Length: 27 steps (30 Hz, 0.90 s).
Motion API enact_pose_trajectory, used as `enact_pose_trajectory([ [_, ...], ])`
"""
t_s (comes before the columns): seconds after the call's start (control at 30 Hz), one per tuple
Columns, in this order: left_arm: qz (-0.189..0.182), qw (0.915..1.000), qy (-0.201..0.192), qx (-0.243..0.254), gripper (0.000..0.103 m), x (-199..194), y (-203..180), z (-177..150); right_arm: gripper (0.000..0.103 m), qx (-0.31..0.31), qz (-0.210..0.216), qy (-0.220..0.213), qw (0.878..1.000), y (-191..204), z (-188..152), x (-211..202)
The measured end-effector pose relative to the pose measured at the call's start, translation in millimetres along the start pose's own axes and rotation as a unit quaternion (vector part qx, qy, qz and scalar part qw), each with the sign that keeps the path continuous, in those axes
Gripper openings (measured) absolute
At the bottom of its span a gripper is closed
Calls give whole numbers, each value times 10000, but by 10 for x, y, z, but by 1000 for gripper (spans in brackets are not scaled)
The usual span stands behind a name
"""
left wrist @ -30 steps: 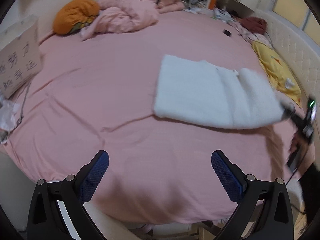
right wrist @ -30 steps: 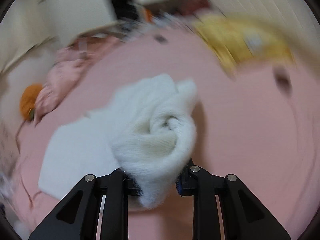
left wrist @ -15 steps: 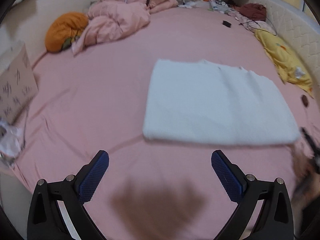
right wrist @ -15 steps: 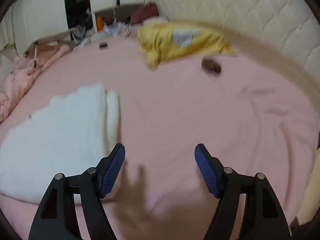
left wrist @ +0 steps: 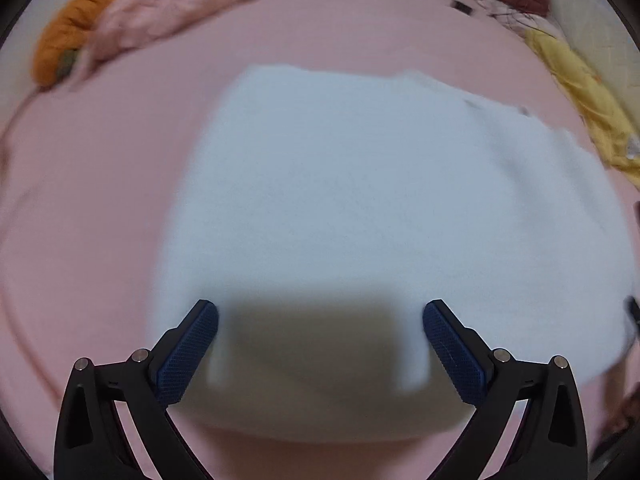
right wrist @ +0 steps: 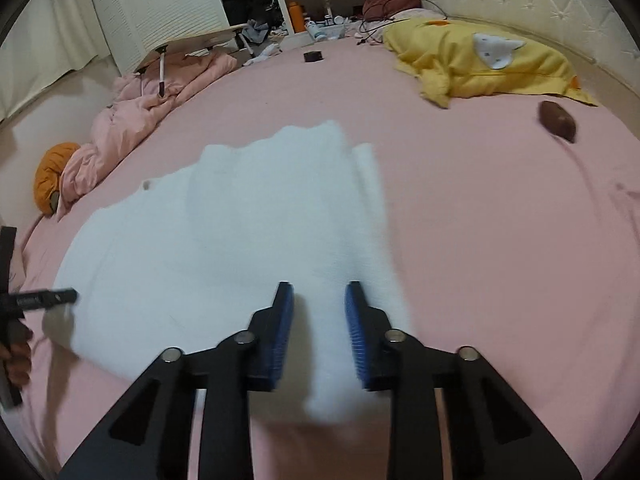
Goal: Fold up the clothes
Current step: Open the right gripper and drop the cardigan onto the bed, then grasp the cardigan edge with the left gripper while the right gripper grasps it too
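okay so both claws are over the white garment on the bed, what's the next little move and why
Probably close the right claw on the near edge of the white garment. Its jaws have just been closing and straddle a raised fold, though a gap still shows beside the pads. The left claw hangs wide open above the garment's near edge, so it likely grips next, to lift for another fold.

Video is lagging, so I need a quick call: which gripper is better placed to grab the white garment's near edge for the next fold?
Probably right. The right gripper has narrow jaws already straddling the white garment at its near edge; the left gripper hangs wide open over it.
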<state>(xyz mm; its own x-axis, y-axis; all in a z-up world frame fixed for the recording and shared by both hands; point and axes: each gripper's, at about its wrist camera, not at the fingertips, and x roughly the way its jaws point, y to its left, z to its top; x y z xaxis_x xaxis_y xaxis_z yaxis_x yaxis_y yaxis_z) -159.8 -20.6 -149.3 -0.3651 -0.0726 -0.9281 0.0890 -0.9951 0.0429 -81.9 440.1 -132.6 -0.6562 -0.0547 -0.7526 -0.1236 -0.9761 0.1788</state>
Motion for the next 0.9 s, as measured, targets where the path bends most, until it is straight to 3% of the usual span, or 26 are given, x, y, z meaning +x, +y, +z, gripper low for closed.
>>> enact_pose_trajectory([
  [0.03,83,9999,-44,-84,103,-36,130,19,26,-4,-103,-5,9999,-82,7,-46],
  [0.1,230,9986,-257,-388,103,-134,440,138,56,95,-586,-21,9982,-187,93,-155],
  [0.17,73,9967,-446,-669,103,-208,681,337,56,156,-577,-251,9979,-184,245,-275],
  [0.23,-338,9940,-550,-885,103,-242,831,635,58,-41,-267,-377,9989,-98,573,-226],
  [0.3,-719,9917,-605,-879,103,-193,866,927,62,-320,222,-347,9986,44,917,-101],
  [0.4,-757,9936,-585,-603,103,26,791,1299,62,-835,439,-214,9953,270,1312,185],
  [0.57,-980,9949,-36,-246,102,485,521,1603,62,-1108,286,664,9912,442,1570,884],
  [0.63,-708,9973,205,24,96,699,401,1652,62,-1012,132,932,9904,437,1599,1119],
  [0.73,-955,9947,264,268,69,822,294,1619,62,-929,109,1263,9876,439,1503,1353],
  [0.77,-1075,9935,185,333,46,796,265,1599,61,-950,123,1283,9871,448,1473,1383],
  [0.8,-1198,9920,58,393,29,738,238,1578,50,-1026,150,1184,9875,467,1447,1353],
  [0.83,-1231,9913,-46,455,20,683,213,1560,40,-1090,212,1072,9880,483,1420,1312],
  [0.87,-1189,9914,-148,524,10,621,190,1543,15,-1123,289,981,9884,493,1400,1266],
  [0.9,-1170,9910,-262,593,10,543,171,1524,9,-1132,318,931,9887,504,1395,1222],
])
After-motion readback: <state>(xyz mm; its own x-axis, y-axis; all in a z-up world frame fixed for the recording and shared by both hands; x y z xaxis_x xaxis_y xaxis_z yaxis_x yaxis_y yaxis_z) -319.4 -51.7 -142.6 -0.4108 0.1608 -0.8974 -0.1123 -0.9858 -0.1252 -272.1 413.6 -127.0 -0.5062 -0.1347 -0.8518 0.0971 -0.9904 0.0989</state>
